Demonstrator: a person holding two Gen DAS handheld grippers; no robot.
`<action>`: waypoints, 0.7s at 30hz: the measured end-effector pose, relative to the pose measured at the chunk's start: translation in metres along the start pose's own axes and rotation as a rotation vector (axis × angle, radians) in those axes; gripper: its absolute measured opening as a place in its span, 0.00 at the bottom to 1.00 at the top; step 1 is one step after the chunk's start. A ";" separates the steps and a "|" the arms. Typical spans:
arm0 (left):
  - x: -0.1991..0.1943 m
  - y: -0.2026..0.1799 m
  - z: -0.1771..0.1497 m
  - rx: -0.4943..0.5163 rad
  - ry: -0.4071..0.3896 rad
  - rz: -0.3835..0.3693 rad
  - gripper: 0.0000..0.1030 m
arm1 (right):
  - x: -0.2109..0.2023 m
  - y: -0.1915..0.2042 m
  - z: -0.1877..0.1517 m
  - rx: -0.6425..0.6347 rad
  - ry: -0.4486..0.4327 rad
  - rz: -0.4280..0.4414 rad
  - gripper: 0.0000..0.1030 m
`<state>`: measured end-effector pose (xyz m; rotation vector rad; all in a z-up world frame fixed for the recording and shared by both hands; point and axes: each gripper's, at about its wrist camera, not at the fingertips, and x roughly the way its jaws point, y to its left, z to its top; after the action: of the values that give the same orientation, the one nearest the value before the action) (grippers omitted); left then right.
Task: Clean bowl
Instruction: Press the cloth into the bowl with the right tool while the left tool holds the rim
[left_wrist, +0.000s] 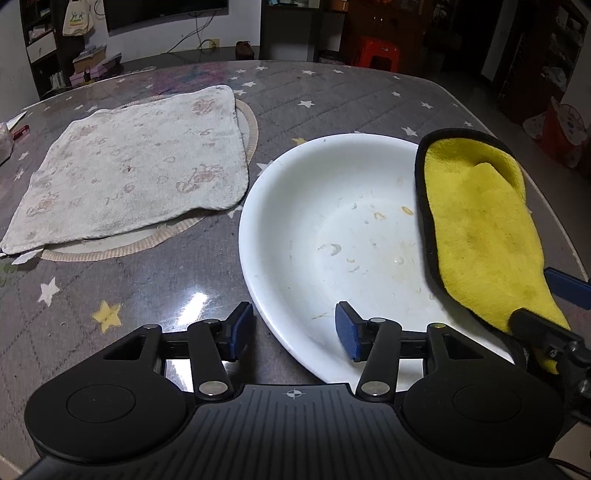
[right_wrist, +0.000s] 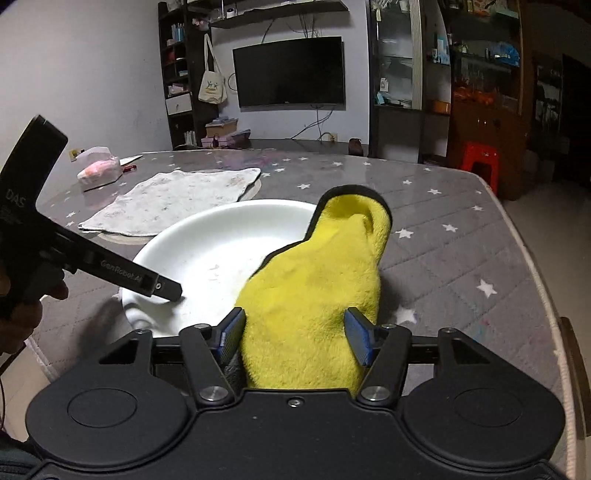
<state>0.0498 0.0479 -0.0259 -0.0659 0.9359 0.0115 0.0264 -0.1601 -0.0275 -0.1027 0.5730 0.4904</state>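
On the star-patterned surface (left_wrist: 155, 280), just beside the spread towel (left_wrist: 129, 173): a smeared white bowl (left_wrist: 332, 229).

The left hand-held gripper (left_wrist: 294, 328) gapes wide, straddling the bowl's near rim — a likely hold, though glazed ware is stiff, slick, breakable. The right hand-held gripper (right_wrist: 293, 332) clamps a soft yellow cloth (right_wrist: 317, 288) draped over the bowl's rim. Only the left view shows the residue — only the right, the person's hand (right_wrist: 22, 295).

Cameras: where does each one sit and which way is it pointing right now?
Left wrist: on the left gripper, open at the bowl's near rim, looking across the table; the right gripper shows at the right edge.
Right wrist: on the right gripper, looking over the yellow cloth it holds toward the TV; the left gripper's finger and a hand show at left.
Shared: bowl, cloth, white towel, starred table.
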 end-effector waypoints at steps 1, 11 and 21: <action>0.001 -0.001 0.000 0.003 -0.002 0.004 0.49 | 0.000 0.002 -0.001 -0.008 -0.003 -0.009 0.60; 0.003 -0.009 -0.001 0.028 -0.017 0.026 0.49 | -0.010 0.018 -0.005 -0.089 -0.024 -0.005 0.38; 0.003 -0.008 -0.001 0.036 -0.020 0.015 0.47 | 0.019 0.023 0.006 -0.092 0.054 0.100 0.35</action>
<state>0.0511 0.0403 -0.0280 -0.0253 0.9165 0.0086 0.0324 -0.1308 -0.0324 -0.1757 0.6102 0.6124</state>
